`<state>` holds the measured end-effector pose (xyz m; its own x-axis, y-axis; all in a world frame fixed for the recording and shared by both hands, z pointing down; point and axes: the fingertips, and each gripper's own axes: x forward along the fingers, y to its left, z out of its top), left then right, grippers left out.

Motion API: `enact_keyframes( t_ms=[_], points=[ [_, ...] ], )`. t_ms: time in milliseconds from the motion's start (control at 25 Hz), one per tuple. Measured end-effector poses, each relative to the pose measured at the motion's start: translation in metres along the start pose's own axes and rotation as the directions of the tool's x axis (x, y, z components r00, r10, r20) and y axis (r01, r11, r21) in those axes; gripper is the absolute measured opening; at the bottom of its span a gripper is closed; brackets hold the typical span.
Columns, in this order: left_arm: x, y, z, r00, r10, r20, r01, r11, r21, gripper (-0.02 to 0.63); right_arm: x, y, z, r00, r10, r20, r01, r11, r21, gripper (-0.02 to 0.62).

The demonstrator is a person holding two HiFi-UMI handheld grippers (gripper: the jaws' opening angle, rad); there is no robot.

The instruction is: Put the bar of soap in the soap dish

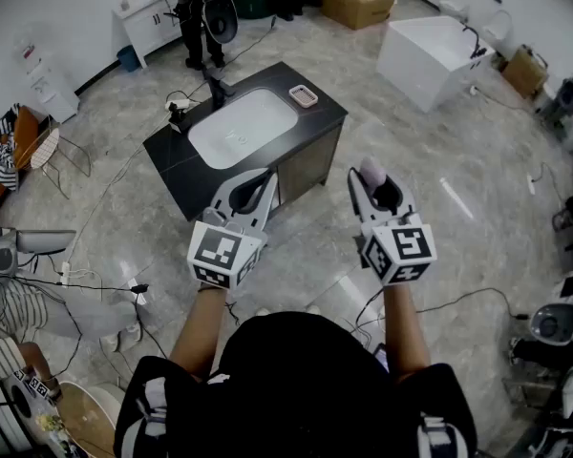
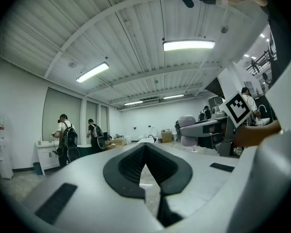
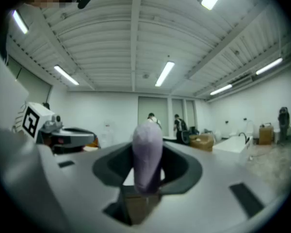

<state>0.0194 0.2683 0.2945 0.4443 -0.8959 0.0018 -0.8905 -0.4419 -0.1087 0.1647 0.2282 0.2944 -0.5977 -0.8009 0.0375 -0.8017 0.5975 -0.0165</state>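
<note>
Right hand-held gripper (image 1: 374, 187) around soap bar (image 3: 148, 149)

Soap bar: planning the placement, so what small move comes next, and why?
Probably carry the right tool forward toward the soap dish on the sink counter's far corner: it grips the soap bar, but stands well short of the counter.

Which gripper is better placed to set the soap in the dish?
Right: the right gripper grips the soap bar; the soap dish sits at the right end of the counter. The left gripper is shut, empty.
</note>
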Motion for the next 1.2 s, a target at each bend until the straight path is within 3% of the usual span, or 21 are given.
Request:
enact_keyframes(
  t_ms=[840, 1200],
  points=[
    [0.029, -0.043, -0.014, 0.998, 0.052, -0.033, -0.052, 0.999, 0.005, 0.021, -0.016, -0.045, -0.016, 0.999, 0.051, 0.004, -0.051, 0.998, 0.021, 0.179],
    [0.046, -0.043, -0.019, 0.996, 0.073, -0.048, -0.073, 0.997, 0.006, 0.021, -0.004, -0.062, -0.021, 0.998, 0.060, -0.005, -0.060, 0.998, 0.003, 0.179]
  ],
)
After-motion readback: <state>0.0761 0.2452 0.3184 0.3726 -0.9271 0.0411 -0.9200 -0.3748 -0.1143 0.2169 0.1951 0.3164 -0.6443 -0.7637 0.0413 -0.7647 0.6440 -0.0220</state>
